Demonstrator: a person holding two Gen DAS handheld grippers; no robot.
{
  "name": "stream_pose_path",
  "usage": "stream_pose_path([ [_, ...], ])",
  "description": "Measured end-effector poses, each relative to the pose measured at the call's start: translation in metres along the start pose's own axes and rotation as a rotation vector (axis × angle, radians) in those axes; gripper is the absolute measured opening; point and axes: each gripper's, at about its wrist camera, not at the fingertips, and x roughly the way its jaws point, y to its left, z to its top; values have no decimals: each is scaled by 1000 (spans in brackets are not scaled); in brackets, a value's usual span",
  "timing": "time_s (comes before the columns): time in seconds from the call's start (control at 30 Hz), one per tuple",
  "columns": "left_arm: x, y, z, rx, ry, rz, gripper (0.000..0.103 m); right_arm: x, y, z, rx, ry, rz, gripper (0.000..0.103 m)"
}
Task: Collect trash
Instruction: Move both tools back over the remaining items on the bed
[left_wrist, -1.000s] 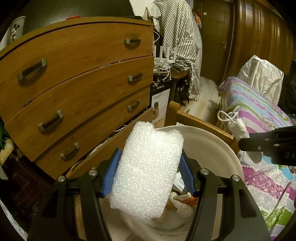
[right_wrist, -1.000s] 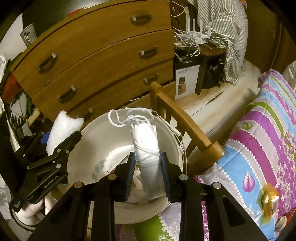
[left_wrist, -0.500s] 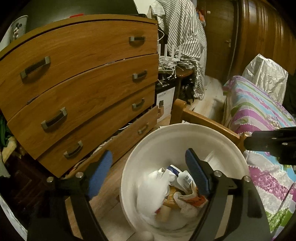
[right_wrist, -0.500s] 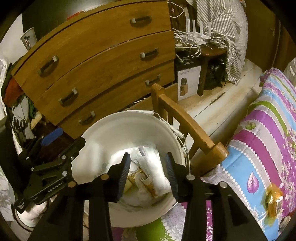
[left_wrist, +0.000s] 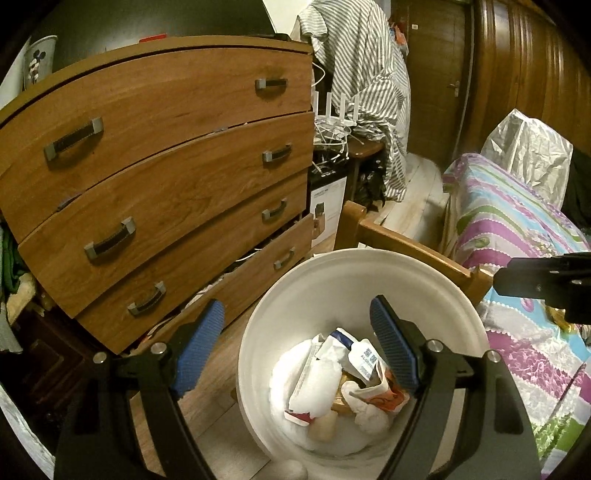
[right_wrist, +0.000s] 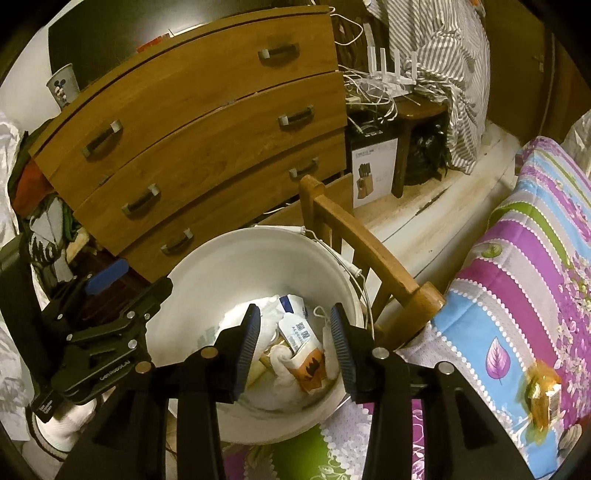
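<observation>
A white round bin (left_wrist: 332, 280) stands on the floor between a chest of drawers and a bed. Inside lies a heap of trash (left_wrist: 343, 373): white foam wrap, crumpled paper and printed wrappers. My left gripper (left_wrist: 295, 310) hangs open above the bin's left rim, with nothing between its blue pads. My right gripper (right_wrist: 295, 314) is open over the same bin (right_wrist: 229, 266), also empty. A white face mask (right_wrist: 327, 334) with its string loop rests on the trash (right_wrist: 295, 343) below it. The left gripper's body (right_wrist: 103, 332) shows at the bin's left side.
A wooden chest of drawers (left_wrist: 166, 166) stands close behind the bin, its bottom drawer ajar. A wooden bed rail (right_wrist: 369, 254) borders the bin's right side, beside a striped bedcover (right_wrist: 524, 277) bearing a yellow wrapper (right_wrist: 541, 395). A box (right_wrist: 373, 170) and stool stand farther back.
Both grippers have opened. The white foam wrap has dropped from the left gripper and the face mask from the right one; both now lie in the bin.
</observation>
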Motion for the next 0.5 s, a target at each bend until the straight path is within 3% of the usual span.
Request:
stream_pose_path([
  [0.23,-14,-12,-4,12,-13,-29,78,-26,-2,-22,7,-60,2,53],
  [0.5,-30,-58,-22,69,-12,-116,78,-87,-28,-99,50,-182,-55,57],
])
